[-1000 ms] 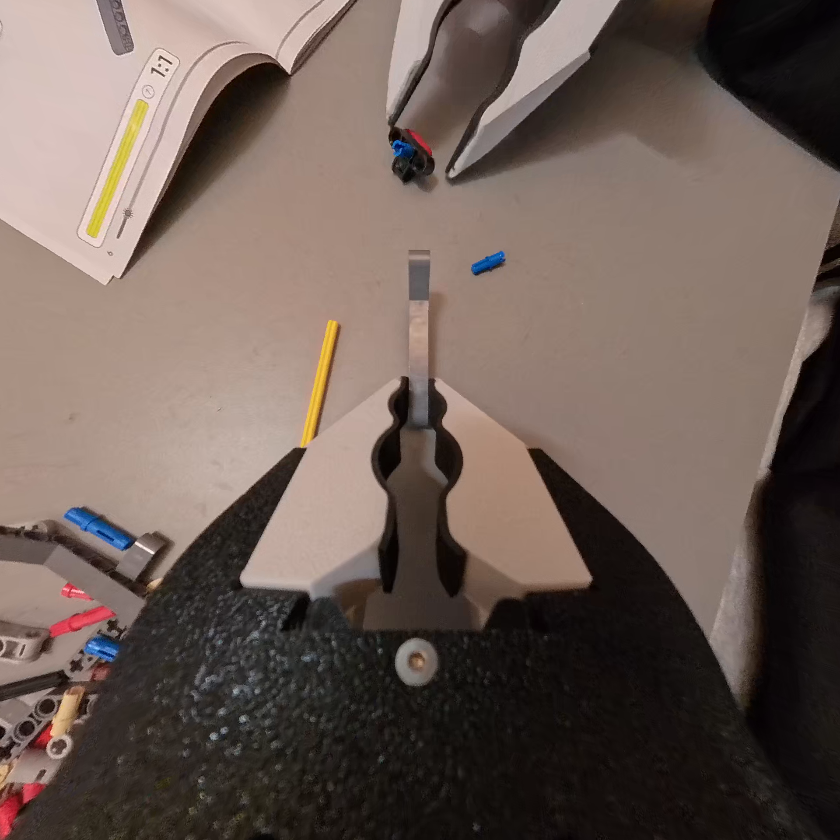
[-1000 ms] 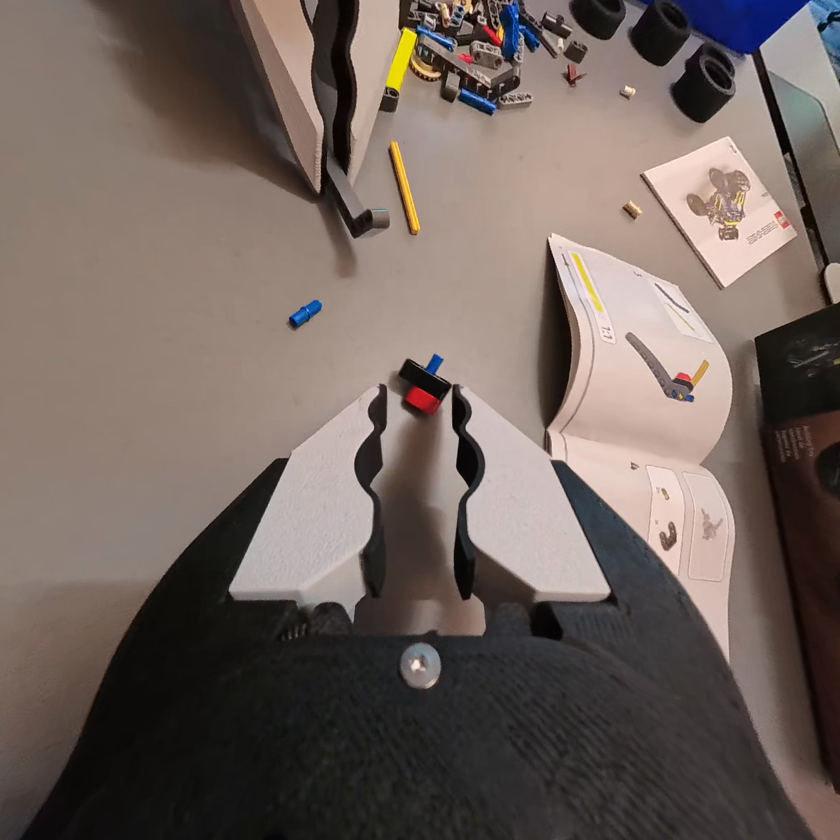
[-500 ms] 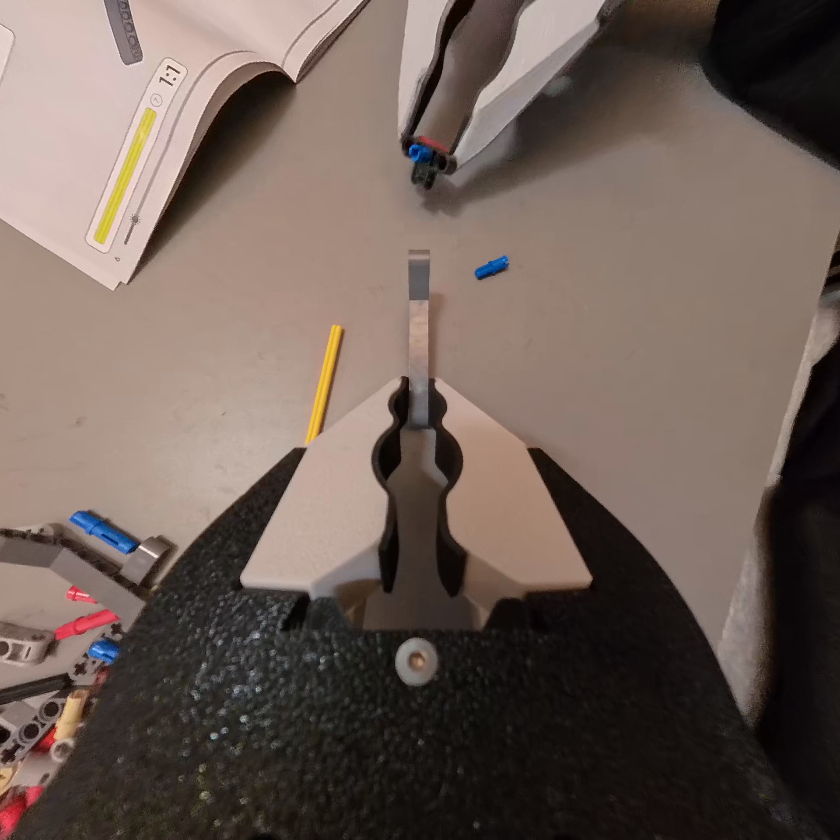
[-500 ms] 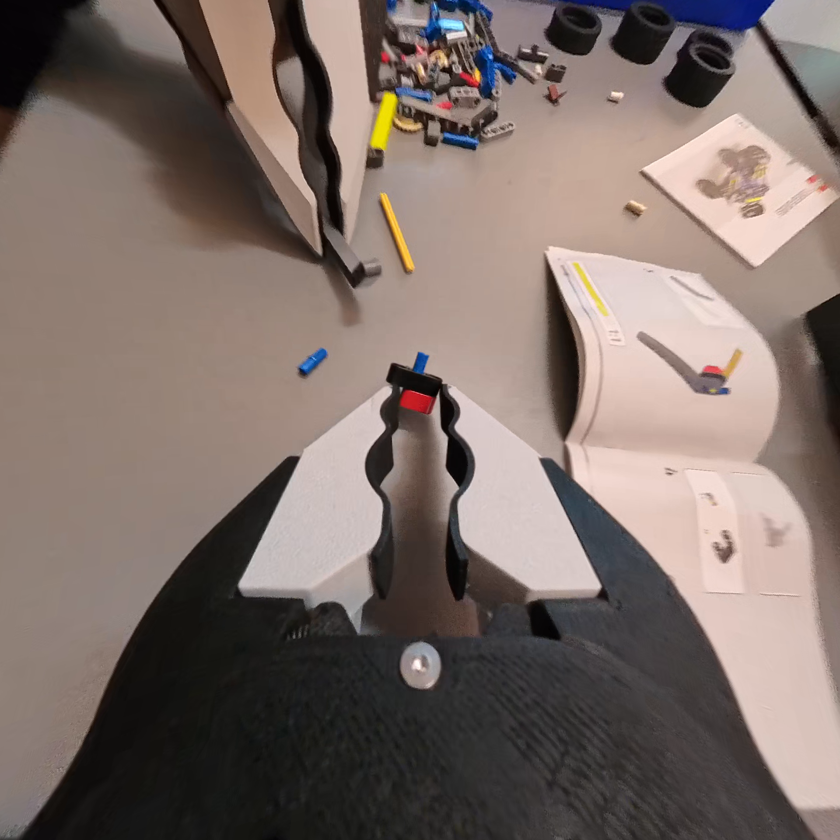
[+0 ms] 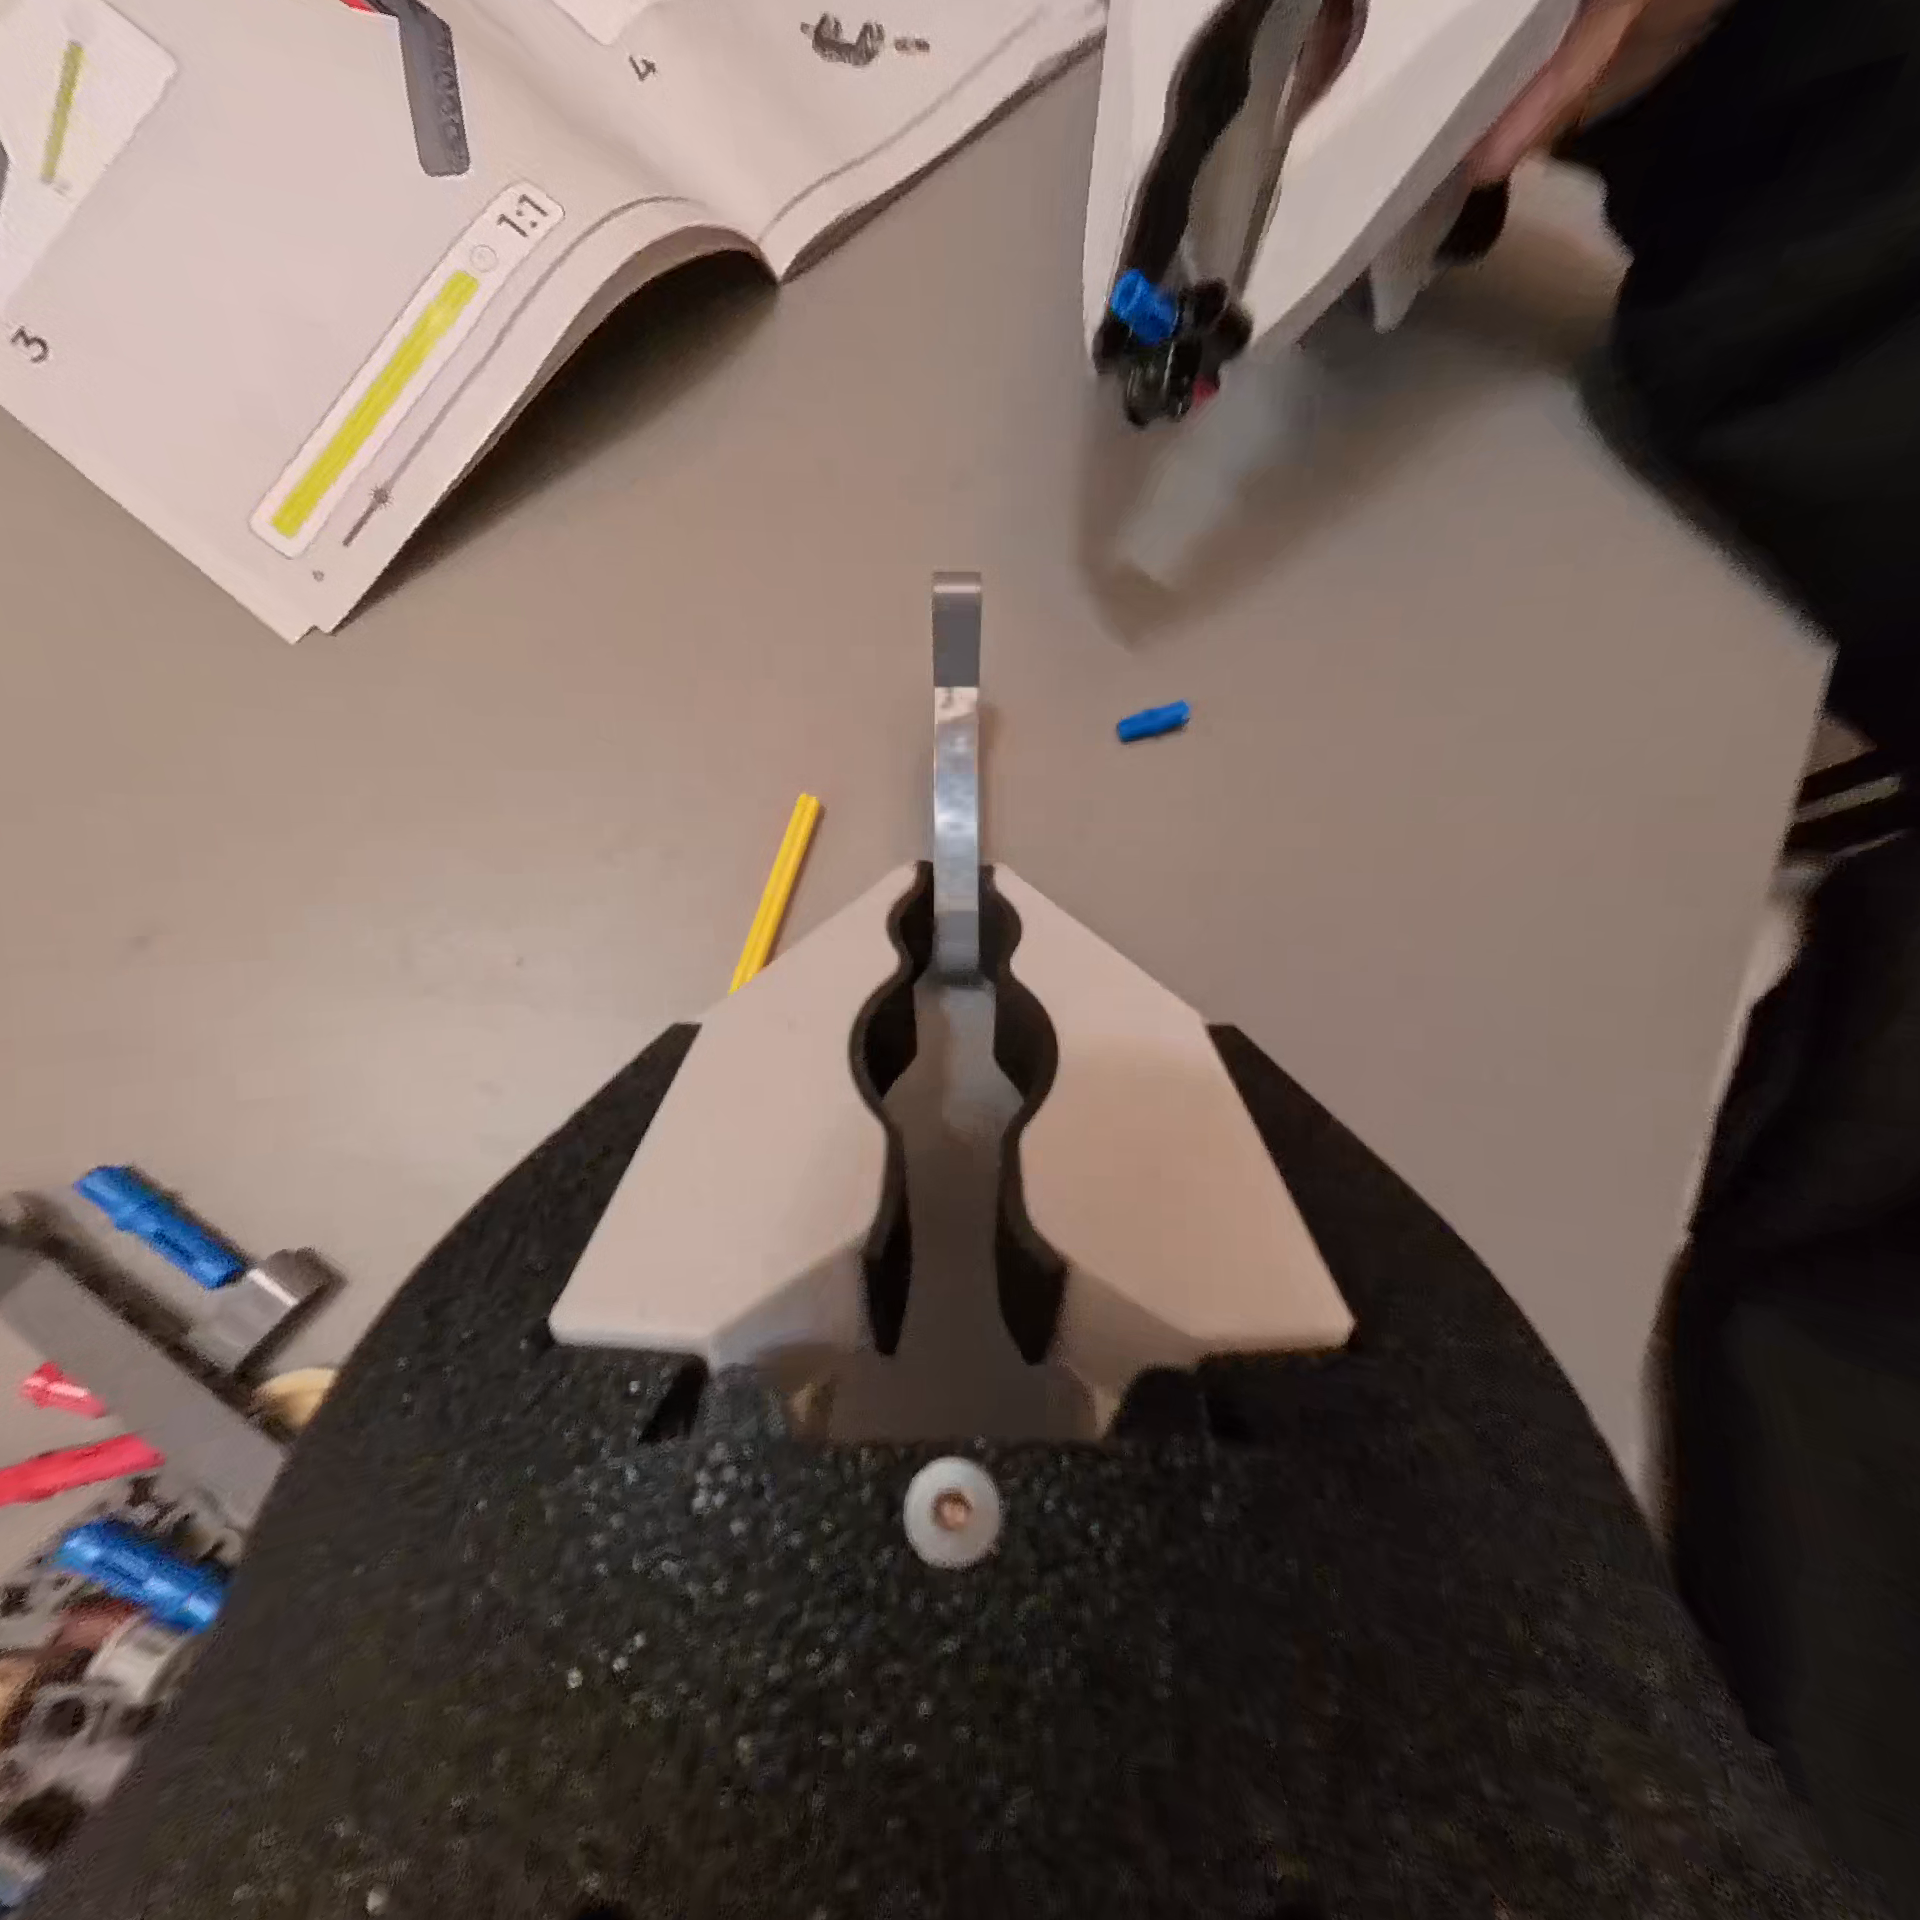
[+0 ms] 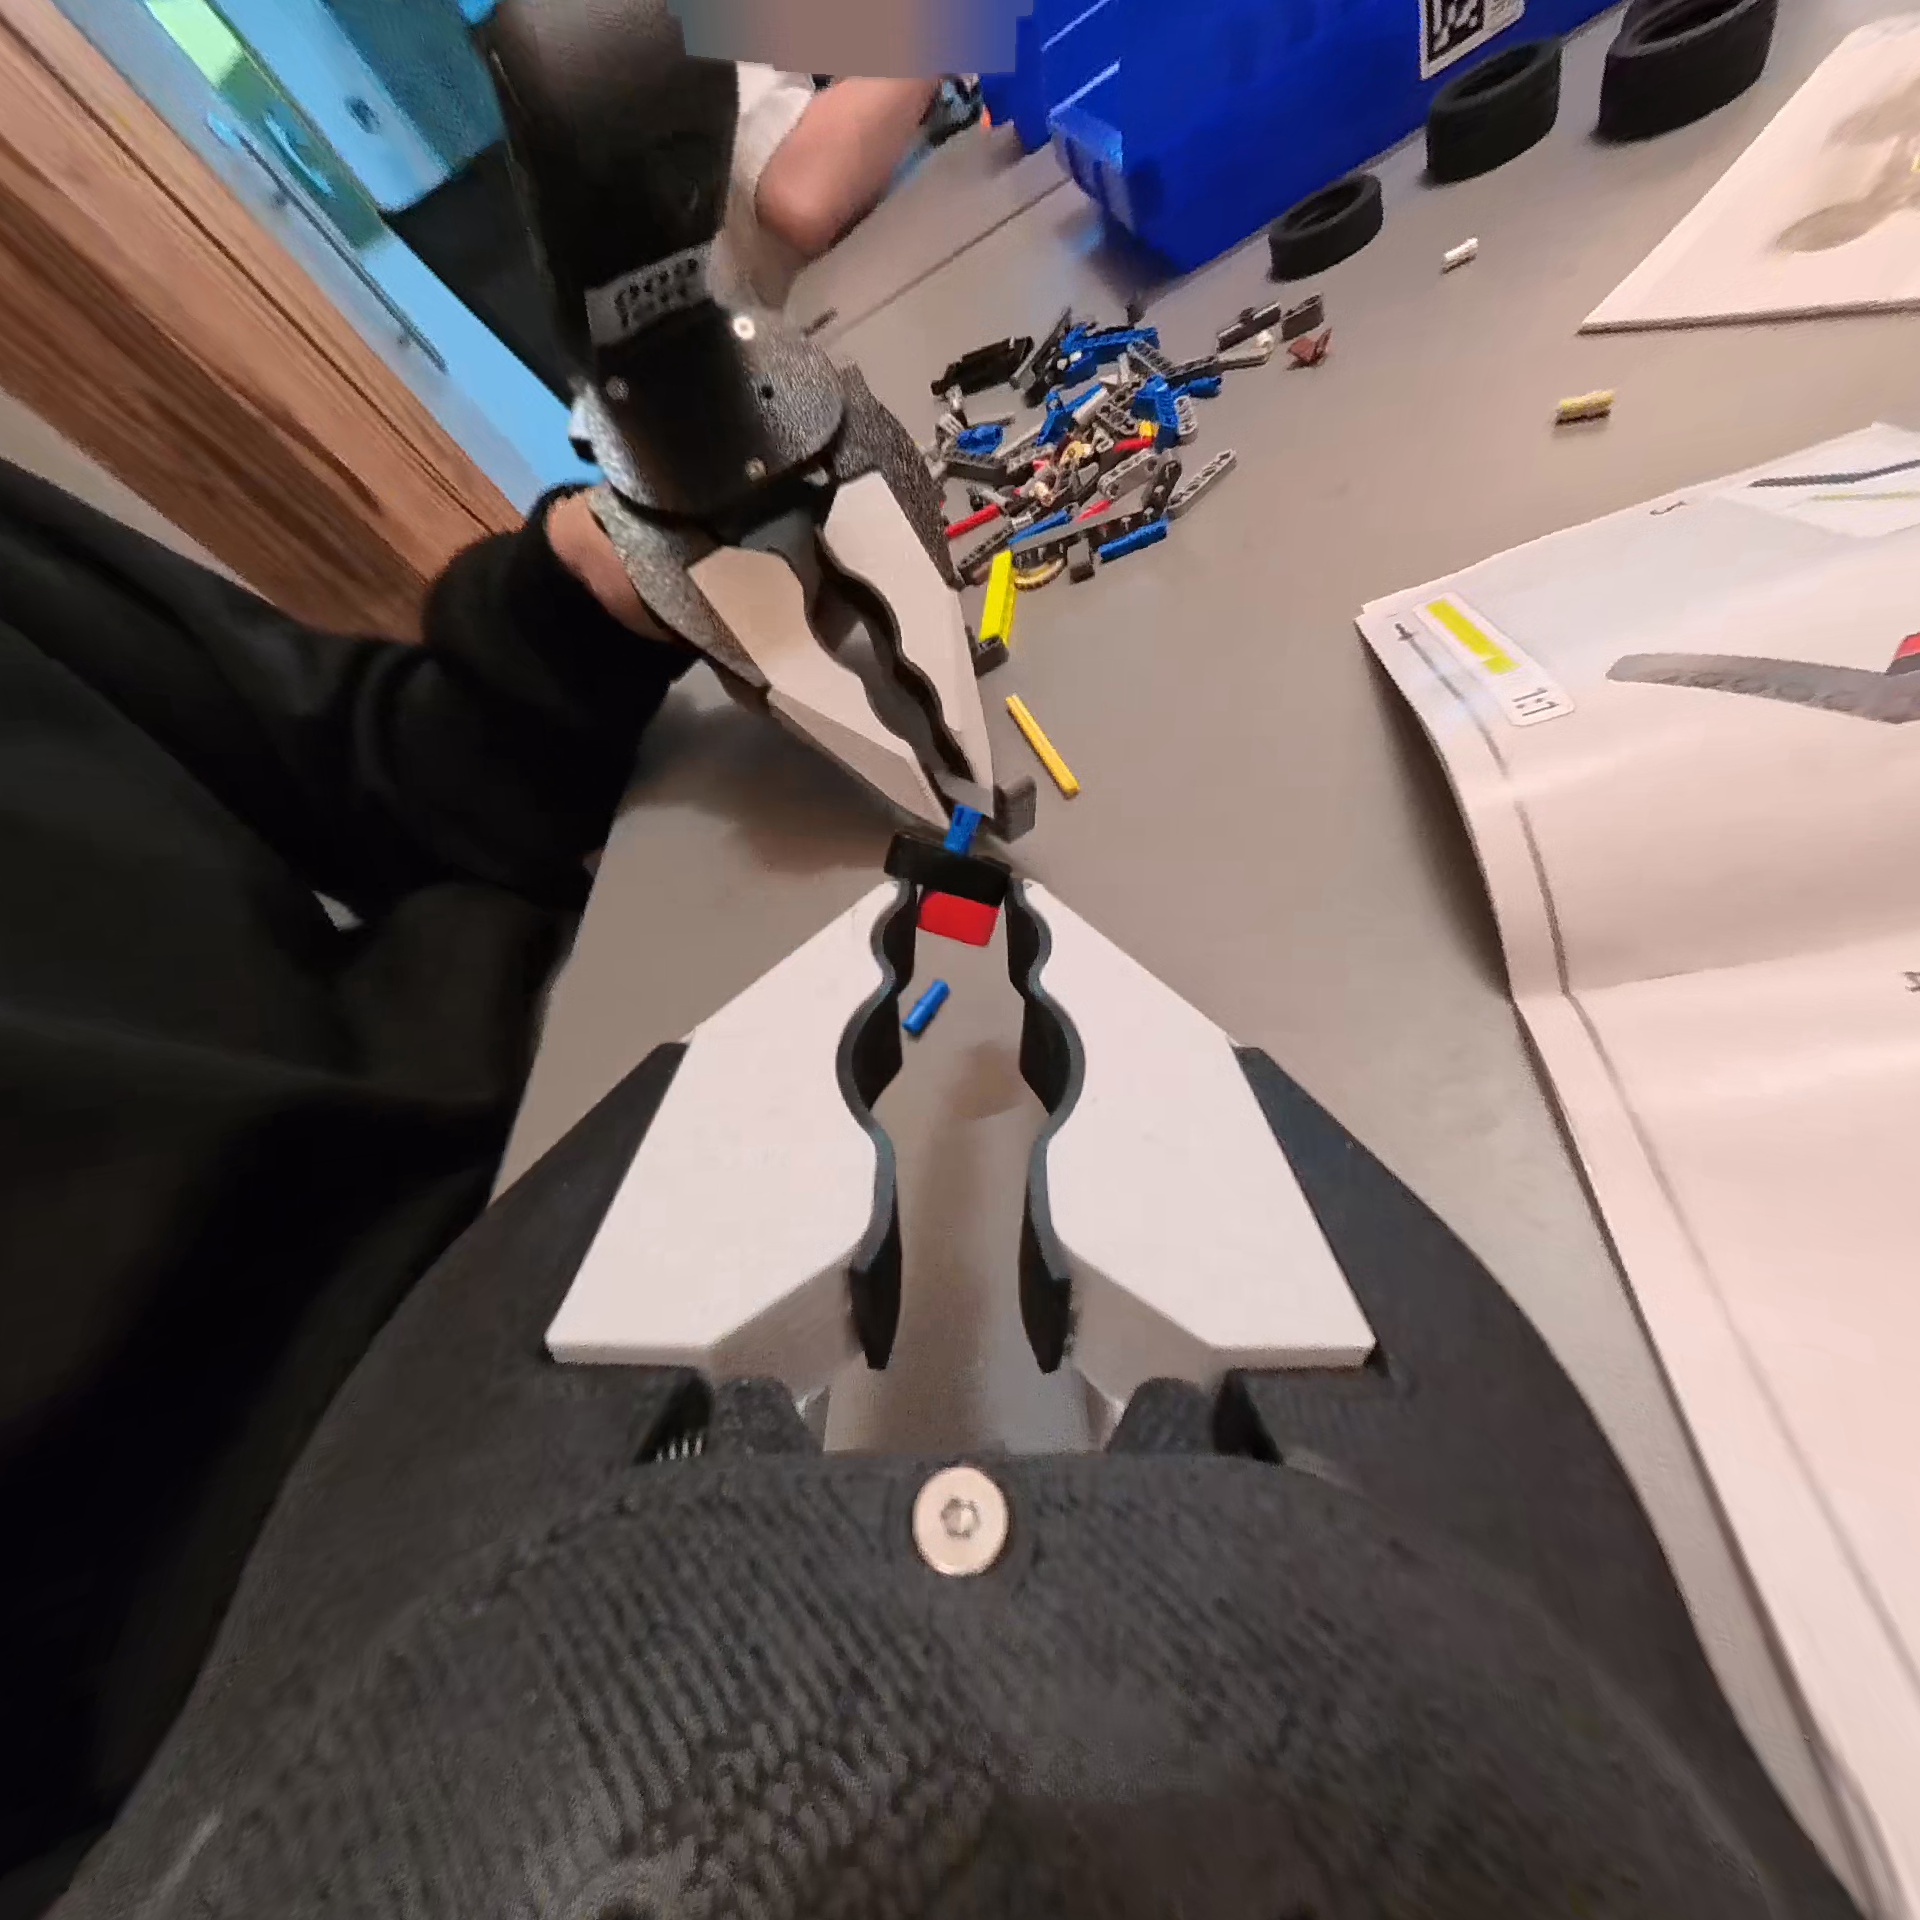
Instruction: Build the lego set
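Observation:
My left gripper [image 5: 956, 883] is shut on a grey bent beam [image 5: 956, 790] that sticks forward above the grey table. My right gripper [image 6: 951, 896] is shut on a small black and red piece with a blue pin [image 6: 958, 906], held off the table. In the right wrist view the blue pin tip almost meets the beam's end [image 6: 1016, 808] at the left gripper [image 6: 971, 800]. In the left wrist view the right gripper [image 5: 1174, 343] with the small piece [image 5: 1164, 353] is at the upper right, blurred. A loose blue pin [image 5: 1151, 721] and a yellow axle [image 5: 777, 894] lie on the table.
An open instruction booklet [image 6: 1714, 935] lies to the right, and shows at the upper left in the left wrist view [image 5: 312, 260]. A pile of loose parts [image 6: 1081, 457], black tyres [image 6: 1325, 223] and a blue bin [image 6: 1247, 125] are farther back. A black sleeve [image 6: 260, 779] is on the left. My right fingertips sit around 9 cm from my left ones.
My right gripper closed on the small black and red piece, lifted it off the table and carried it toward the beam. My left gripper stayed shut on the beam.

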